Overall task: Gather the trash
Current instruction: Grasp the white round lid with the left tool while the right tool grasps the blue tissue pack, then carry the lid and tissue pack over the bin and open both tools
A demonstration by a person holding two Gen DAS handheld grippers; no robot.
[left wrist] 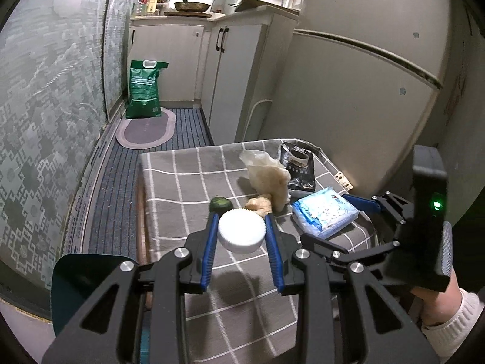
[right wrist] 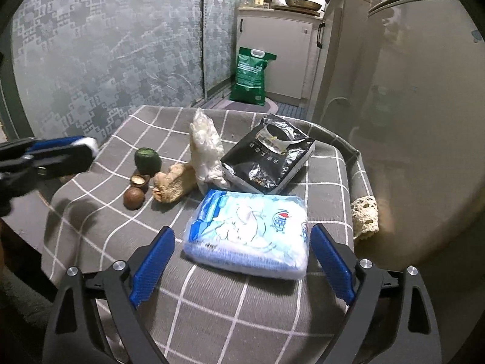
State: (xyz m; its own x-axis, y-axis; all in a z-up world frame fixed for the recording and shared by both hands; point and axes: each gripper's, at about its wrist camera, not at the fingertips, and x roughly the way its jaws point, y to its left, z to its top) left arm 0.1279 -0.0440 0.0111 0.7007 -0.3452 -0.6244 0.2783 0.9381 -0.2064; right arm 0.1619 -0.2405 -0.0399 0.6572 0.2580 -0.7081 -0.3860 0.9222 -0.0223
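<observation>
My left gripper (left wrist: 241, 216) is shut on a white ribbed bottle cap (left wrist: 241, 233), held above the grey checked tablecloth (left wrist: 182, 188). In the right wrist view this gripper (right wrist: 88, 145) comes in from the left edge. My right gripper (right wrist: 242, 229) hangs low over the table with its jaws wide apart. A blue-and-white tissue pack (right wrist: 247, 236) lies between them, and the pads do not touch it. Behind it lie a black foil bag (right wrist: 269, 157), crumpled clear plastic (right wrist: 206, 148), a ginger piece (right wrist: 172, 182), a green fruit stub (right wrist: 147, 160) and two brown nut shells (right wrist: 133, 198).
A fridge (left wrist: 363, 91) stands right behind the table. A dark green container (left wrist: 85, 285) sits low beside the table's left edge. A green sack (left wrist: 144, 89) stands on the floor by white cabinets (left wrist: 169, 60). Patterned glass doors (right wrist: 106, 60) run along the left.
</observation>
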